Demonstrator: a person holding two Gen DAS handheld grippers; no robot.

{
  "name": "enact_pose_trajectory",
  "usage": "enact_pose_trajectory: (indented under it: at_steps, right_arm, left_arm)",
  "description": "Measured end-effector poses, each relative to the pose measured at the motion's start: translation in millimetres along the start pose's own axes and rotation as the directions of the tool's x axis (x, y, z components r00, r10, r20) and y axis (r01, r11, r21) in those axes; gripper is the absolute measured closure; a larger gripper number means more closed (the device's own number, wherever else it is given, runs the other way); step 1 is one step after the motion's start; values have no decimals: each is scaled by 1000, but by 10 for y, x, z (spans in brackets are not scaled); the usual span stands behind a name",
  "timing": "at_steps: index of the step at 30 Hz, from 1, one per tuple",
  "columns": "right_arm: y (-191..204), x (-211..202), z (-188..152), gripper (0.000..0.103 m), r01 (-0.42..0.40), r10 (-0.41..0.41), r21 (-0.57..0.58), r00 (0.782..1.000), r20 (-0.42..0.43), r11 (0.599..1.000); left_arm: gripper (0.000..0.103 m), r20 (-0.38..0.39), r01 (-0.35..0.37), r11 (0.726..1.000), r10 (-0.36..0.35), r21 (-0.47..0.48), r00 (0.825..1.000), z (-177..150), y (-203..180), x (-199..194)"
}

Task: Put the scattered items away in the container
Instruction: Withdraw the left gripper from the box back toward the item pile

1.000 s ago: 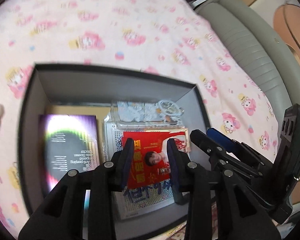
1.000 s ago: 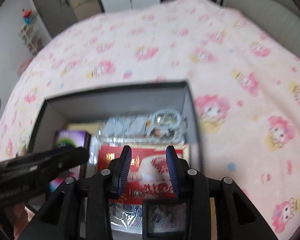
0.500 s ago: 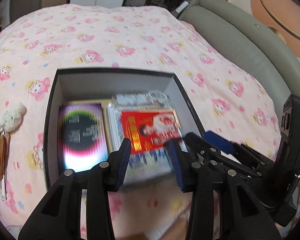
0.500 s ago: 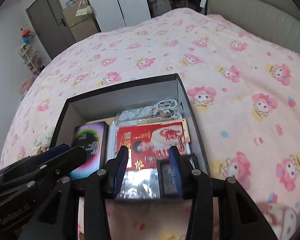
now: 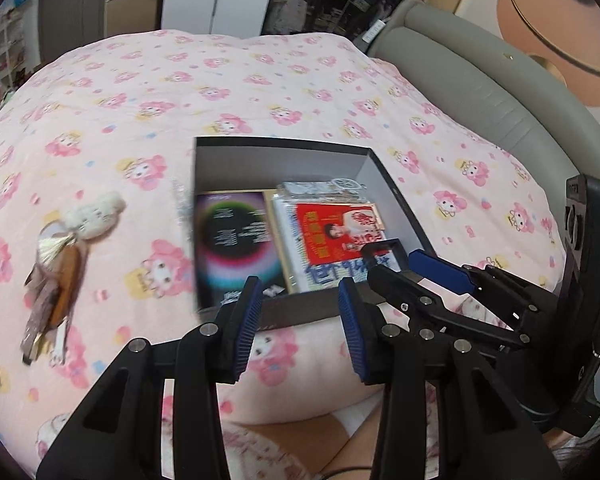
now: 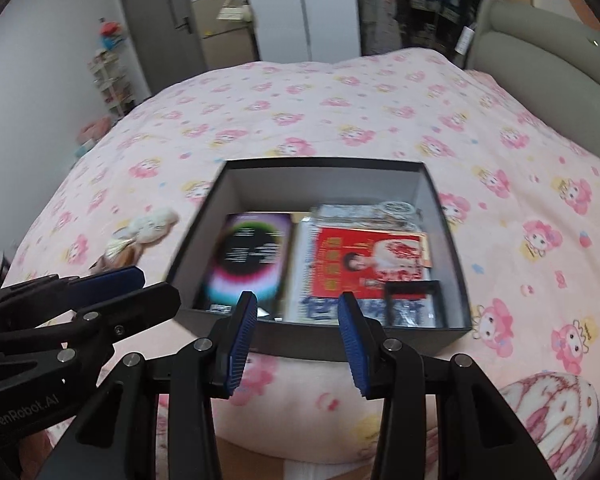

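Observation:
A black open box (image 5: 284,156) (image 6: 444,216) sits on the pink patterned bed. Inside lie a dark iridescent booklet (image 5: 236,240) (image 6: 252,252), a red card with a portrait (image 5: 340,236) (image 6: 368,260), clear packets and a small black frame (image 6: 410,300). A plush keychain with tassel and brown tags (image 5: 66,240) (image 6: 140,236) lies on the bed left of the box. My left gripper (image 5: 296,320) is open and empty, held near the box's front wall. My right gripper (image 6: 296,340) is open and empty, also in front of the box.
A grey padded headboard (image 5: 480,80) (image 6: 540,64) borders the bed on the right. A door, wardrobe and shelves (image 6: 112,76) stand beyond the far edge of the bed. The pink blanket (image 5: 220,80) spreads around the box.
Both grippers have pulled back and up from over the box's inside to in front of its near wall. The keychain has come into view. Both stay open and empty.

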State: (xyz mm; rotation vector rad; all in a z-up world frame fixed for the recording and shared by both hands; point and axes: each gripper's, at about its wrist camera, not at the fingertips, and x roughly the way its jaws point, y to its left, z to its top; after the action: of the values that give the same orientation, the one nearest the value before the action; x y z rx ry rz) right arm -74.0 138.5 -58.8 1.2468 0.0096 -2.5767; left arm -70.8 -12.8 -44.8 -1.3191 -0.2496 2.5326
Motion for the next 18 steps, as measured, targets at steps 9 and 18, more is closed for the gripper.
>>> enact_pose_trajectory:
  at_steps: [9,18]
  right_arm:
    - [647,108,-54,65,-68,66,-88,997,-28,994]
    - [1418,457,-64,65,-197,181,-161,978,-104,967]
  left_arm:
    - [64,16,-81,993,82,-81,996,-235,545,-311]
    - [64,26,-147,959,158,-244,987,-508,1314,-573]
